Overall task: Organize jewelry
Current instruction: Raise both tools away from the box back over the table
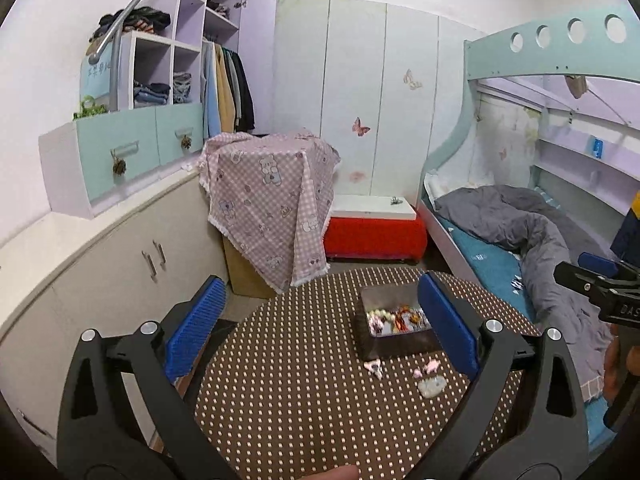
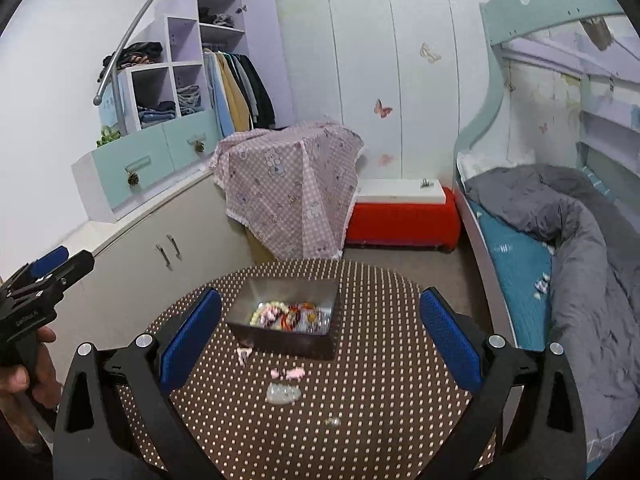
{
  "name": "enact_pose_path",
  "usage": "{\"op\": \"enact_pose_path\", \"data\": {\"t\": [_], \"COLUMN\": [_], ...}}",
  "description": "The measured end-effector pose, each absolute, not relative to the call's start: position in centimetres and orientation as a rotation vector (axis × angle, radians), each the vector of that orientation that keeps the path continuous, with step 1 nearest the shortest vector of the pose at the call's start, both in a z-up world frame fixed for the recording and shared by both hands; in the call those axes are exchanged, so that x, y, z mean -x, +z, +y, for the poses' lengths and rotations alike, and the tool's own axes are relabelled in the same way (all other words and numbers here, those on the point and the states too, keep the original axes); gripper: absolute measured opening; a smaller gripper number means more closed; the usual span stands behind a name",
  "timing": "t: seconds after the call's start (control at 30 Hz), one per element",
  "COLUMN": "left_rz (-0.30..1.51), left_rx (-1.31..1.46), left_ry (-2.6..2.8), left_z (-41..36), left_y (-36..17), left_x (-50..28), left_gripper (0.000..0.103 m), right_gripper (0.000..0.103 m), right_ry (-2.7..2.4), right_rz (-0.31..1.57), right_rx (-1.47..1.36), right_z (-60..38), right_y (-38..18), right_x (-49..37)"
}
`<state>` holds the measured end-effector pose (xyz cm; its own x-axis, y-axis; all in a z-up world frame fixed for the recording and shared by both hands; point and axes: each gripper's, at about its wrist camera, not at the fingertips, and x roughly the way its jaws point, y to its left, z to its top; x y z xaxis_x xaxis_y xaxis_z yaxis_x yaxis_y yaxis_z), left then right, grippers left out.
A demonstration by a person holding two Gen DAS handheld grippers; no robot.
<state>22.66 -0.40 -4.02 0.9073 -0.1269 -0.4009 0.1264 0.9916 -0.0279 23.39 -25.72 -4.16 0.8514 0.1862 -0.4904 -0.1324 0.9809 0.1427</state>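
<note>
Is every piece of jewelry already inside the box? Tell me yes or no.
No: in the right wrist view several small pieces lie on the dotted table in front of the box.

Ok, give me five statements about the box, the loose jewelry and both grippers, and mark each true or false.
1. The box already holds beaded jewelry. True.
2. The left gripper is shut on a bracelet. False: it is open and holds nothing.
3. Pink pieces lie on the dotted tablecloth outside the box. True.
4. The right gripper is open. True.
5. The box has a lid on. False: it is open-topped.
</note>
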Motion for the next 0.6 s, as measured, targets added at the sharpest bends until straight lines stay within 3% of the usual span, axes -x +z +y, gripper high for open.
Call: {"op": "enact_pose_path", "data": {"t": [0.6], "left_rz": [0.613], "left_rx": [-0.018], "left_ry": [-0.142], "left_z": [-1.3], "left_y": [-12.2], "left_x": [-23.1], "left_gripper": [0.095], "right_gripper": [0.096], "right_ry": [0.125], "right_rz": [0.711], "right_rx": [-0.109], "right_z": [-26.5], "right_y": [-11.4], "right_x": [-22.7]}}
